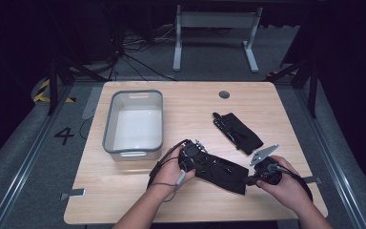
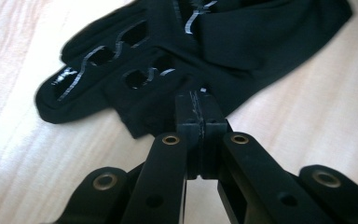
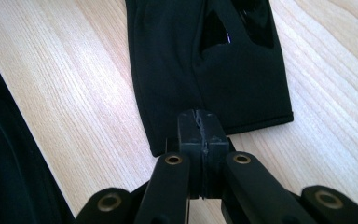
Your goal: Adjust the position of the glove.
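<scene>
A black glove (image 1: 221, 171) with glossy markings lies flat near the table's front edge, between my two hands. My left gripper (image 1: 198, 160) is at its finger end. In the left gripper view the jaws are shut (image 2: 200, 100) with their tips pinching the edge of a glove finger (image 2: 135, 70). My right gripper (image 1: 248, 180) is at the cuff end. In the right gripper view its jaws are shut (image 3: 198, 119) on the hem of the cuff (image 3: 214, 79). A second black glove (image 1: 238, 132) lies apart, farther back on the right.
A grey, empty rectangular bin (image 1: 107, 129) stands at the back left of the wooden table (image 1: 124, 195). A round cable port (image 1: 224, 94) sits near the far edge. Beyond the table are cables and a white stand on the floor.
</scene>
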Tool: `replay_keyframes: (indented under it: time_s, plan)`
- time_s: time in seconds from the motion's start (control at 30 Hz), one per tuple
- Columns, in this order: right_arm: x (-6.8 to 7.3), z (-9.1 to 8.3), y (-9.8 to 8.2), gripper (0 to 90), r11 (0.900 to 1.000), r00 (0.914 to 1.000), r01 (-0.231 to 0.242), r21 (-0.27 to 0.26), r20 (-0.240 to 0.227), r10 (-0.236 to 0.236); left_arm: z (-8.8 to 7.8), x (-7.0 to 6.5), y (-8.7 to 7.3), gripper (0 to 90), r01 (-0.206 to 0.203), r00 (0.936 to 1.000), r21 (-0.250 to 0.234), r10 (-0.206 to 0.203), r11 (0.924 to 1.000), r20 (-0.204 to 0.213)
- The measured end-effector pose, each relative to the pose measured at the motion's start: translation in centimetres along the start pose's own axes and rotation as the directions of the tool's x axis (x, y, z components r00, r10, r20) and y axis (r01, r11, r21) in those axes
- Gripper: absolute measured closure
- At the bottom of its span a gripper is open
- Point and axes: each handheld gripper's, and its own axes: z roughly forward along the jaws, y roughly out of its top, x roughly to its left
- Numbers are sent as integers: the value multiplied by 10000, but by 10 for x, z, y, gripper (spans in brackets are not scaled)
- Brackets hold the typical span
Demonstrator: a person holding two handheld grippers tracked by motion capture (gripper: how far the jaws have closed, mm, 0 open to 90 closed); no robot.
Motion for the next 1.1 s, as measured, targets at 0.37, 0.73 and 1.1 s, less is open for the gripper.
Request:
replay_keyframes:
  time_s: [0.37, 0.73, 1.1]
  plan:
    - [-5, -5, -4, 900, 9994, 9996, -261, -222, -75, 259, 11, 1, -1, 900, -6, 9999, 569, 0, 9984, 116]
    - [-9, -7, 0, 900, 9992, 9996, -229, -331, -145, 225, 11, -14, -3, 897, -283, 9970, 1266, 189, 9916, 748]
    - [-11, -5, 6, 900, 9993, 9997, -139, -357, -201, 132, 10, -29, -6, 897, -596, 9944, 1789, 428, 9821, 965]
